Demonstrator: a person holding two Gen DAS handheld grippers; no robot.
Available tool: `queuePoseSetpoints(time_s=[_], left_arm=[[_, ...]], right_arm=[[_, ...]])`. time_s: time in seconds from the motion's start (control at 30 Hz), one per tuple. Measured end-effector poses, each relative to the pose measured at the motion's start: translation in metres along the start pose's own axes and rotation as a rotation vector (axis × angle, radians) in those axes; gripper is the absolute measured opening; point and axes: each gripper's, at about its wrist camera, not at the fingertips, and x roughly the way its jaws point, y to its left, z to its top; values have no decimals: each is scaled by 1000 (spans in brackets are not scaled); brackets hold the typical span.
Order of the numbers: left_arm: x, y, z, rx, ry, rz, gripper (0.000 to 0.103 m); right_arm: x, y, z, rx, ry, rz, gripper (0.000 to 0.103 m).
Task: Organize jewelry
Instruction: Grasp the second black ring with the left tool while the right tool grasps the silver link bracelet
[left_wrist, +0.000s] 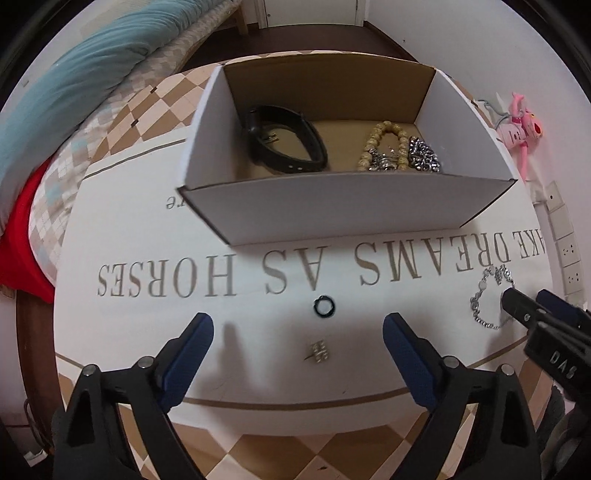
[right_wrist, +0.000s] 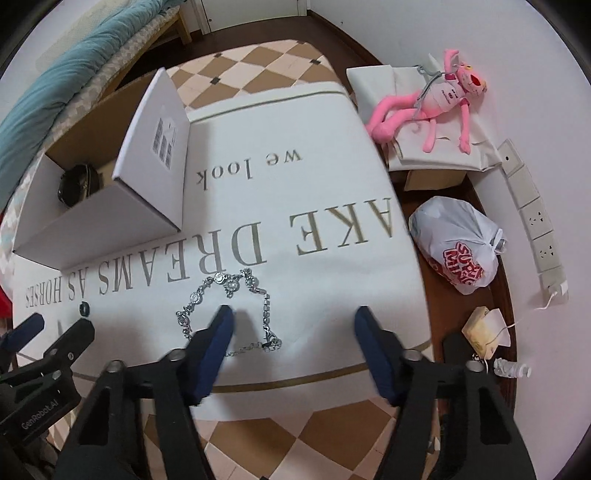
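An open white cardboard box (left_wrist: 343, 206) stands on a white mat and holds a black strap (left_wrist: 284, 144), a beige bead bracelet (left_wrist: 384, 146) and a silver chain piece (left_wrist: 424, 155). A black ring (left_wrist: 324, 306) and a small sparkly earring (left_wrist: 319, 352) lie on the mat in front of my open, empty left gripper (left_wrist: 298, 330). A silver necklace (right_wrist: 229, 306) lies just ahead of my open right gripper (right_wrist: 293, 321), its left fingertip (right_wrist: 221, 321) over the chain. The right gripper also shows in the left wrist view (left_wrist: 524, 306), beside the necklace (left_wrist: 491, 295). The box also shows in the right wrist view (right_wrist: 147, 177).
The white mat (right_wrist: 314, 192) with gold lettering covers a checkered table. A pink plush toy (right_wrist: 439, 99) and a white plastic bag (right_wrist: 458, 243) lie to the right, off the table. Bedding (left_wrist: 74, 85) is at the far left. Wall sockets (right_wrist: 535, 218) line the right wall.
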Motion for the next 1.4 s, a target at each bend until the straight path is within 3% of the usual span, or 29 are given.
queuePoseSetpoints(time_s=[0.07,0.13,0.23,0.37,0.73,0.83,0.93,1.1,1.4], left_arm=[[2,-4,1,11,2,1,74],[3,-6,1,16,10,-2,68],[5,-8,2,21,11,-3,66],[7,-12,1,24,21,-23,41],[7,-18,4,29,-2,-46,16],[7,-17,6,34,-5,-48,12],[8,-18,6,36,-8,-49,10],[8,-17,5,33,-12,-54,10],[-13,-21,-1,55,-57,-63,10]], right_arm=[[0,3,0,-18,-19,-14,59],[1,6,-1,-27,-26,-17,58],[2,8,-1,-33,-32,-23,58],[1,9,-1,-33,-38,-25,58],[0,6,3,-34,-43,-32,44],[0,5,5,-35,-49,-32,37],[-1,8,6,-48,-56,-32,16],[-1,12,6,-64,-55,-28,2],[-10,12,-6,-49,-72,47,1]])
